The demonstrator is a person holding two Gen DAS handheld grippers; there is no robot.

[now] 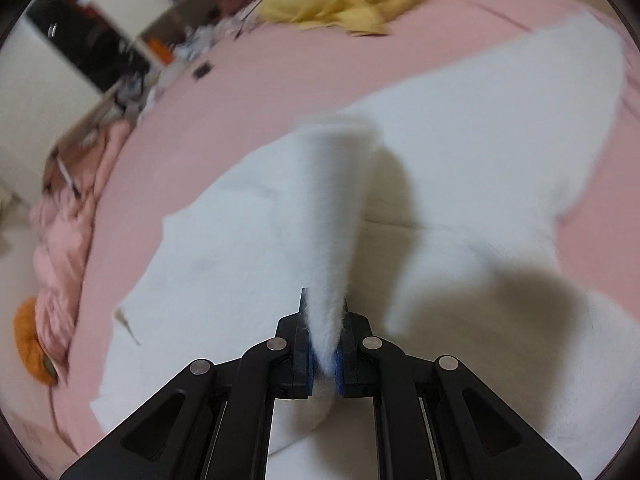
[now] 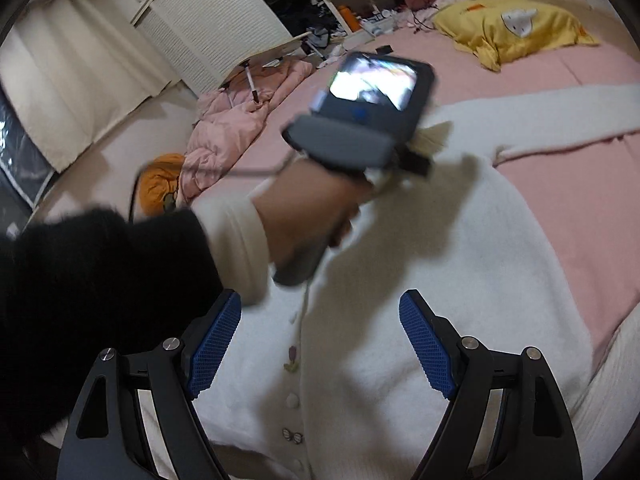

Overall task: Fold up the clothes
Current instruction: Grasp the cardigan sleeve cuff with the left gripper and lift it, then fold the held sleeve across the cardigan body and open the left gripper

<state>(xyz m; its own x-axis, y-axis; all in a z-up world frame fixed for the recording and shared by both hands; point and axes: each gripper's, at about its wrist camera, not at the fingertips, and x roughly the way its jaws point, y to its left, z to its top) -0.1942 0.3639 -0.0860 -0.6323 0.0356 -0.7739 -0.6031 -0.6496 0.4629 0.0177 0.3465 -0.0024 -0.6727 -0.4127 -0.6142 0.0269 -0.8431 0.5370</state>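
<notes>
A white fuzzy cardigan with small buttons lies spread on a pink bed; it also shows in the left wrist view. My left gripper is shut on a sleeve of the cardigan and holds it lifted above the body of the garment. In the right wrist view the left gripper unit and the hand holding it hover over the cardigan. My right gripper is open and empty above the cardigan's button front. The other sleeve stretches out to the right.
The pink bed sheet surrounds the cardigan. A yellow pillow lies at the far end of the bed. A crumpled pink quilt and an orange cushion lie at the left bed edge. White cupboards stand beyond.
</notes>
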